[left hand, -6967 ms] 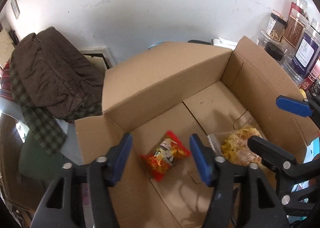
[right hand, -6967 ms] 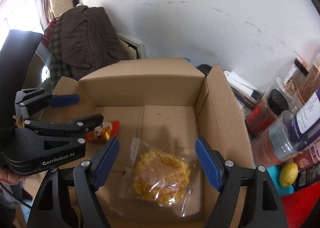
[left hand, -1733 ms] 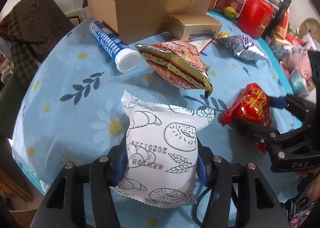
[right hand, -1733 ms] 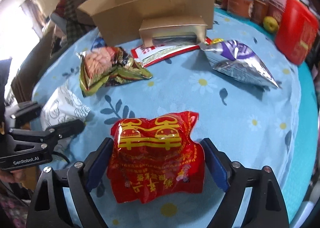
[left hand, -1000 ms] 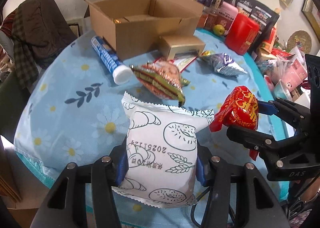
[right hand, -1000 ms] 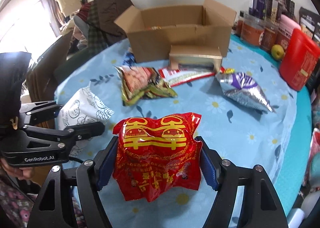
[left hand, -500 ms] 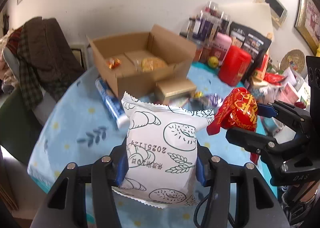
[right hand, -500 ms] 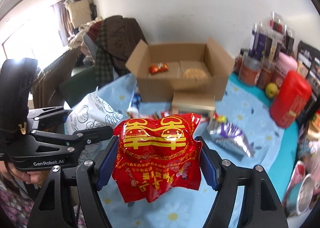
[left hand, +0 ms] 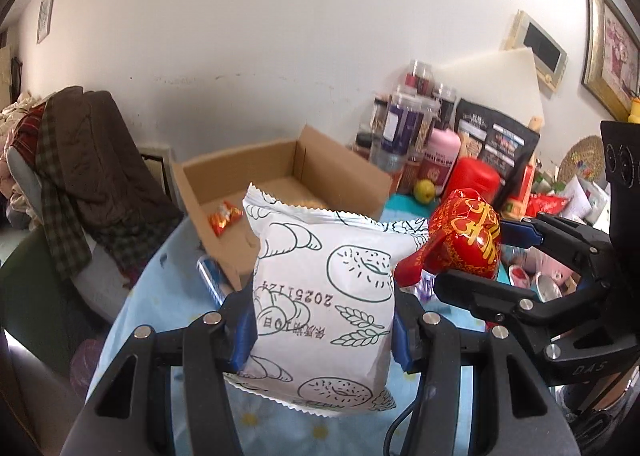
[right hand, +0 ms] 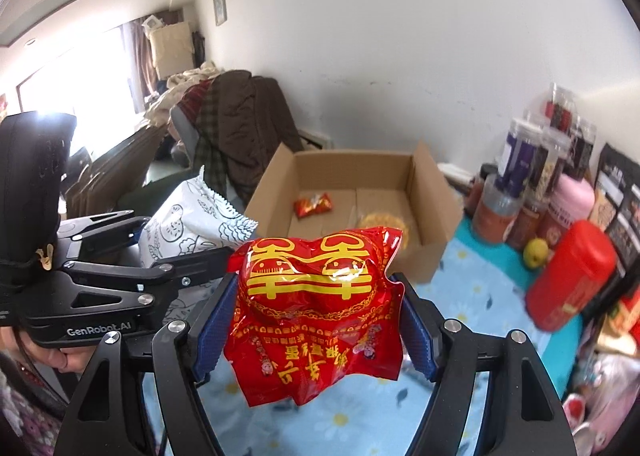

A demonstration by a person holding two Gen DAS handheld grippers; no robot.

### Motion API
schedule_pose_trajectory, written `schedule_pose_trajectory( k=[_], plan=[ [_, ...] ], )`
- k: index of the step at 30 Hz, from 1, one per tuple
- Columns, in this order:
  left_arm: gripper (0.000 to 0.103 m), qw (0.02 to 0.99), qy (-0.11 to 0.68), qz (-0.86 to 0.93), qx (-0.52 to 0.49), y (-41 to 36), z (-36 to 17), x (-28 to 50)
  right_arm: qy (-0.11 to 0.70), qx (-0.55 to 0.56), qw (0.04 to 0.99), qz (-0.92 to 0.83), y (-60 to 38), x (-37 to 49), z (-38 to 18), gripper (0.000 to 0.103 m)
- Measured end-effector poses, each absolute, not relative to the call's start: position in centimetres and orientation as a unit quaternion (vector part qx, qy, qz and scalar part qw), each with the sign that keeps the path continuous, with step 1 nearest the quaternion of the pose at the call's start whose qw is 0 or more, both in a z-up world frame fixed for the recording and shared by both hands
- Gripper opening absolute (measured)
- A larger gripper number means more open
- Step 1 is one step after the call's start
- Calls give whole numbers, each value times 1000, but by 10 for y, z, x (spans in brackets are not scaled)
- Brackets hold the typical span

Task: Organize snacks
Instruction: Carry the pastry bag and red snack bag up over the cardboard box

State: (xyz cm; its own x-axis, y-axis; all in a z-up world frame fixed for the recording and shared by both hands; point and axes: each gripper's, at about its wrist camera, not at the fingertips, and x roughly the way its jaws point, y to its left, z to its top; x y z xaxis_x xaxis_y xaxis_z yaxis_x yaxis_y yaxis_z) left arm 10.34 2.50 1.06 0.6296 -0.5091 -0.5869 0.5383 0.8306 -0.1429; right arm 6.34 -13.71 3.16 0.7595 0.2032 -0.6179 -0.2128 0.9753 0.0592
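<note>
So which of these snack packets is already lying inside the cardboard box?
The small red-and-orange packet; the white pastry bag and big red packet are gripper-held.

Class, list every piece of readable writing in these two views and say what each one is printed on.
"20251124", upside down: white pastry bag held in the left tool.
"GenRobot.AI": body of the left tool, right wrist view.
"DAS": body of the right tool, left wrist view.
Gold characters on the red snack bag: upside down, not legible to me.
Jar labels: too blurred.
</note>
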Motion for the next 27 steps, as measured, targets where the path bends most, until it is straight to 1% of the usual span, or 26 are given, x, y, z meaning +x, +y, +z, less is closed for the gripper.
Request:
schedule_pose_trajectory(
  k=[15,21,27],
  plan=[
    [53,916,280,-284,46,-4,41,175,297,-30,949,98,-154,139,53,75],
    [53,917,282,-275,58,-11,39,217,288,-35,952,94,-160,181,55,75],
    [53,916,292,-264,70,-16,32,259,292,-38,951,99,-163,223,45,75]
  ],
)
